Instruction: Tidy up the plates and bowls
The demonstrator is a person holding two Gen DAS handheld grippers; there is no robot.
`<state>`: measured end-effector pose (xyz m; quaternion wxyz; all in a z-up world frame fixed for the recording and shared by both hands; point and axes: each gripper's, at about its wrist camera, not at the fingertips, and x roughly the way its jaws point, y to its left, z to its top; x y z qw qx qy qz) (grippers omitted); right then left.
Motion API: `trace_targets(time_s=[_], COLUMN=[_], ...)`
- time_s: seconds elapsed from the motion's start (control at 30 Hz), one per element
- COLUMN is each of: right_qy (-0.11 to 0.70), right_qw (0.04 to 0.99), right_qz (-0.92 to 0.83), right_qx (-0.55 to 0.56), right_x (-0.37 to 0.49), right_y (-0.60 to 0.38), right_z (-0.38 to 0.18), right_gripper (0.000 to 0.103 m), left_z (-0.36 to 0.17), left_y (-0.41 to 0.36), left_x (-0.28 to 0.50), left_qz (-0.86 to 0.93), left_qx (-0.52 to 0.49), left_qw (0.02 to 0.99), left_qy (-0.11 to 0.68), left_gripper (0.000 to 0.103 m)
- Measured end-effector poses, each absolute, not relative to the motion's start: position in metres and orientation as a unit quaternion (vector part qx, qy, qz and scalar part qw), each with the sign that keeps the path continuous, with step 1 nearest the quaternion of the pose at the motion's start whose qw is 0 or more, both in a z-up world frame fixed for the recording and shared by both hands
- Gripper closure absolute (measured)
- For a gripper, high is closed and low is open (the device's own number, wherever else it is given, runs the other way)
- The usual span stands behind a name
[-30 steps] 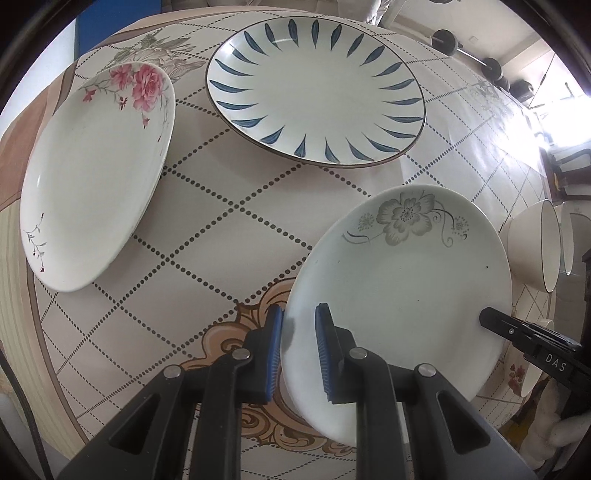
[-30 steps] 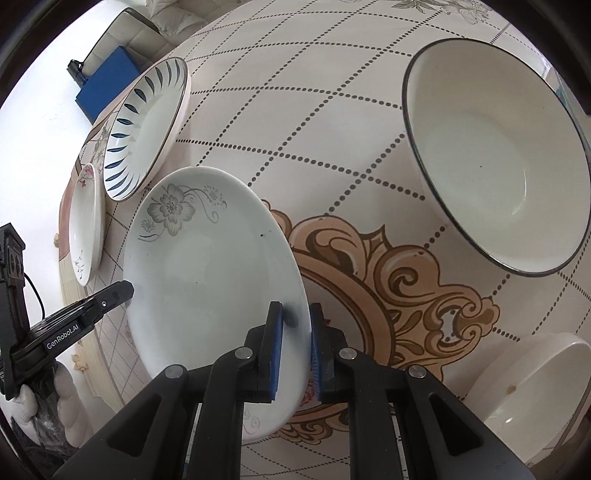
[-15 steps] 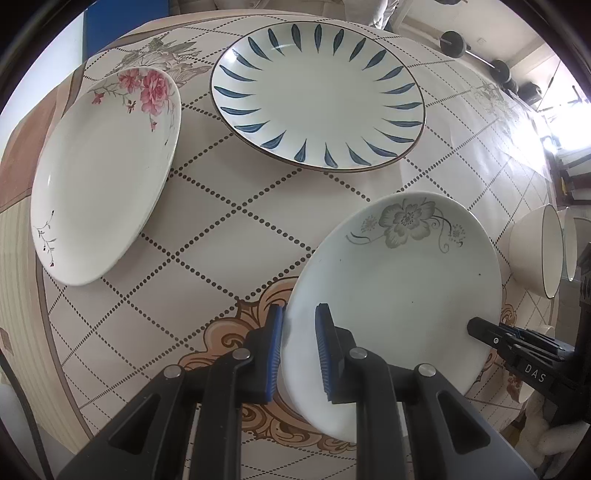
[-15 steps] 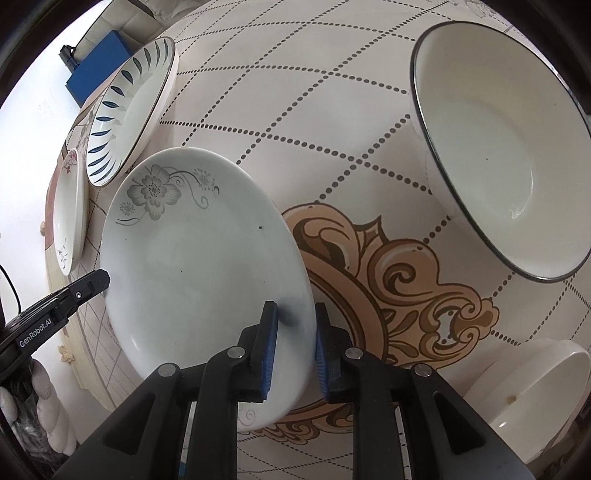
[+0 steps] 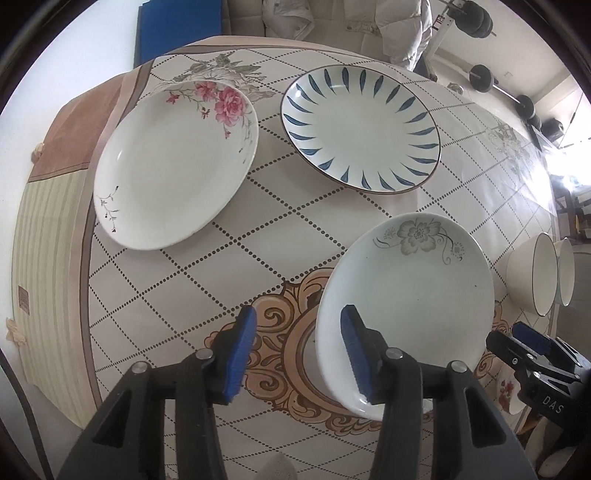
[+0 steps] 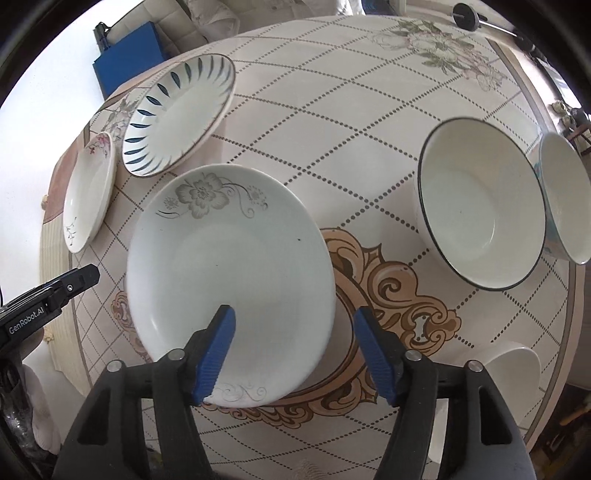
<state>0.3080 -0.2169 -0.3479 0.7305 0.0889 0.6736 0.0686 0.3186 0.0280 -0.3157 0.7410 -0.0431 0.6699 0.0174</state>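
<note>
The grey-flower plate (image 5: 410,295) is taken as the landmark; it lies flat on the surface (image 5: 258,221), over a brown scroll ornament (image 6: 399,291) printed on the patterned cloth.

Nearest the cameras, two pairs of tongs are seen above the plate's near rim. The left tongs (image 5: 297,350) are parted, having just been opening: one blue pad (image 5: 352,347) is seen over the plate's near left edge, the other pad is seen over bare cloth to the plate's left, and no pad presses on the plate. The right tongs (image 6: 297,354) stand wide, also having just been opening: one pad is seen over the plate's near edge, the other over the ornament to the plate's right, and nothing is gripped.

Beyond the plate and to its left, a rose plate (image 5: 173,166) with pink flowers is set on the cloth, well apart from it. Directly behind the plate, a larger blue-leaf plate (image 5: 358,129) with a dark rim is placed, near but not touching.

To the plate's right, a dark-rimmed bowl (image 6: 480,210) is seen, and just beside that a second bowl (image 6: 565,199). Nearer on that side, part of a white bowl (image 6: 513,373) is seen at the surface edge.

Beyond the surface, a blue panel (image 5: 177,29) and barbell weights (image 5: 480,77) are made out.
</note>
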Motion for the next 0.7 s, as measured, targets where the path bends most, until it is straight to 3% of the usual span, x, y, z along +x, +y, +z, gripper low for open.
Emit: trace_targets(time_s=[0.07,0.1,0.2,0.47,0.7], right_qy=[0.663,0.655,0.631,0.609,0.637], right_qw=[0.738,0.742,0.753,0.742,0.714], right_qz=[0.093,0.107,0.154,0.257,0.289], right_qx=[0.087,0.09,0.104,0.112,0.038], right_x=[0.311,0.314,0.325,0.383,0.459], right_y=[-0.206,-0.2,-0.179,-0.087,-0.006], right_z=[-0.334,-0.327,-0.307,-0.267,-0.275], right_gripper=[0.022,0.015,0.007,0.007,0.007], left_z=[-0.306,-0.3,-0.282,-0.253,-0.289], left_y=[0.038,0.042,0.064,0.153,0.237], left_x=[0.318,0.319,0.325,0.354,0.376], left_qz=[0.028,0.034,0.05,0.103,0.127], left_qx=[-0.062,-0.071,-0.093,-0.135,-0.21], left_qw=[0.75,0.754,0.767,0.786,0.755], left_qy=[0.658,0.652,0.633,0.594,0.608], left_gripper=[0.023,0.021,0.019,0.019,0.019])
